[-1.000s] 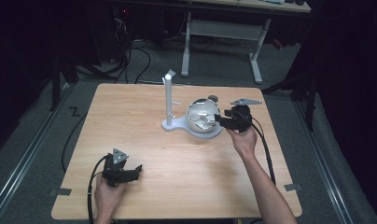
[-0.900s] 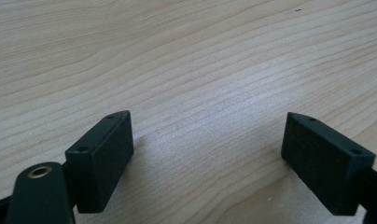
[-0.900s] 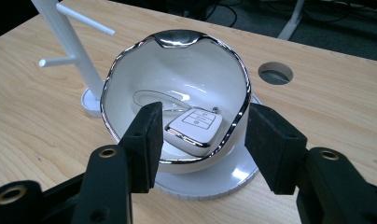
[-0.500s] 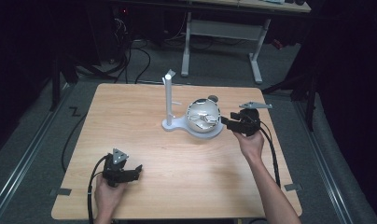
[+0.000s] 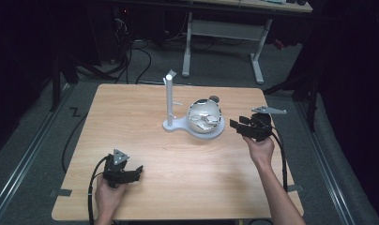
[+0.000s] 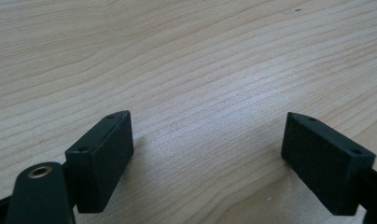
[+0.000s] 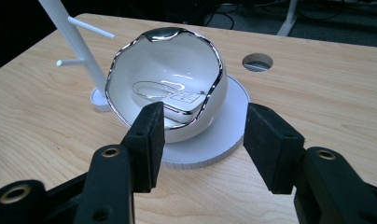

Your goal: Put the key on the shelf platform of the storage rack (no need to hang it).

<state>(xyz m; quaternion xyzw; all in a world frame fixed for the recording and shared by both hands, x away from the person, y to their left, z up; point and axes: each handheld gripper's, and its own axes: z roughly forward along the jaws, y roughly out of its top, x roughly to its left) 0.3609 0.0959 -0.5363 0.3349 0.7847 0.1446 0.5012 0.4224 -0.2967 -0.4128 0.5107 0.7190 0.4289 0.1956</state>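
Note:
A white bowl with a wavy silver rim (image 5: 204, 116) (image 7: 168, 79) sits on the round white base (image 7: 226, 135) of a stand whose thin white post (image 5: 170, 96) (image 7: 67, 35) carries short pegs. Something thin and shiny lies inside the bowl. My right gripper (image 5: 240, 127) (image 7: 203, 140) hovers just right of the bowl, open, with nothing between its jaws. My left gripper (image 5: 136, 172) (image 6: 207, 154) rests low over bare wood near the front left of the table, open wide and holding nothing.
The wooden table (image 5: 131, 136) has a round cable hole (image 7: 257, 61) behind the bowl. Cables trail from both grippers over the front edge. Behind the table stand a white desk frame (image 5: 223, 28) and floor cables in the dark.
My right gripper has drawn back to the right, away from the bowl, and now stands clear of it. The left gripper has stayed put.

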